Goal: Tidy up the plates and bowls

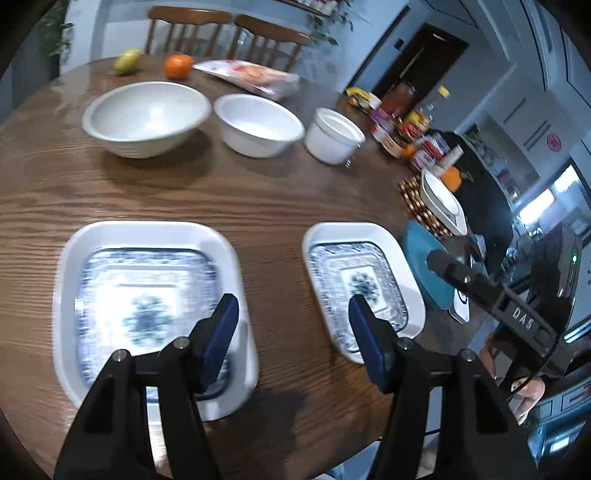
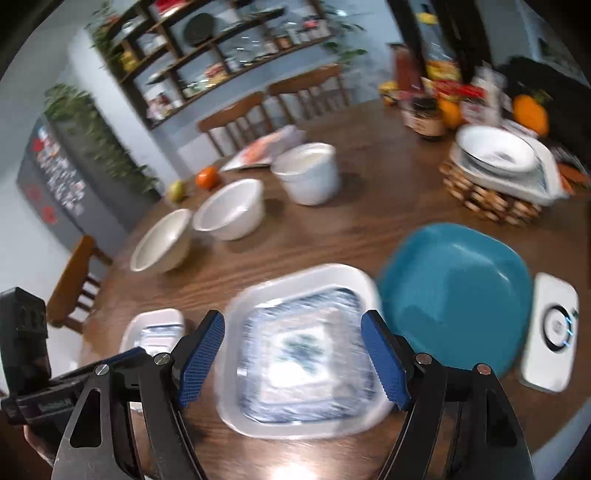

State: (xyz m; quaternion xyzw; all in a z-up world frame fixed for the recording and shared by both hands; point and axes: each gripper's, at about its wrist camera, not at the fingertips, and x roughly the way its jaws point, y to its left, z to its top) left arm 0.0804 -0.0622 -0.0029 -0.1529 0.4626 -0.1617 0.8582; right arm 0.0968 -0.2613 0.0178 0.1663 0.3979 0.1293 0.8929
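Plates [image 1: 147, 236]; black housing [image 1: 524, 321] perhaps "DAS"

Round wooden table [image 1: 258, 199] bearing an orange [image 1: 178, 66], a yellow-green fruit [image 1: 127, 61], a flat printed packet [image 1: 251, 75], clustered jars and bottles [image 1: 410, 125], a woven trivet [image 2: 487, 201] and a white rounded device [image 2: 552, 332]. Wooden chairs [image 1: 229, 33] behind; wall shelves [image 2: 221, 55] beyond.

Wooden chairs [image 1: 192, 29] face blue walls [image 2: 258, 79] hung with dark shelves [image 2: 221, 40].

Three bowls [image 1: 146, 118]; three plates [image 1: 147, 306].
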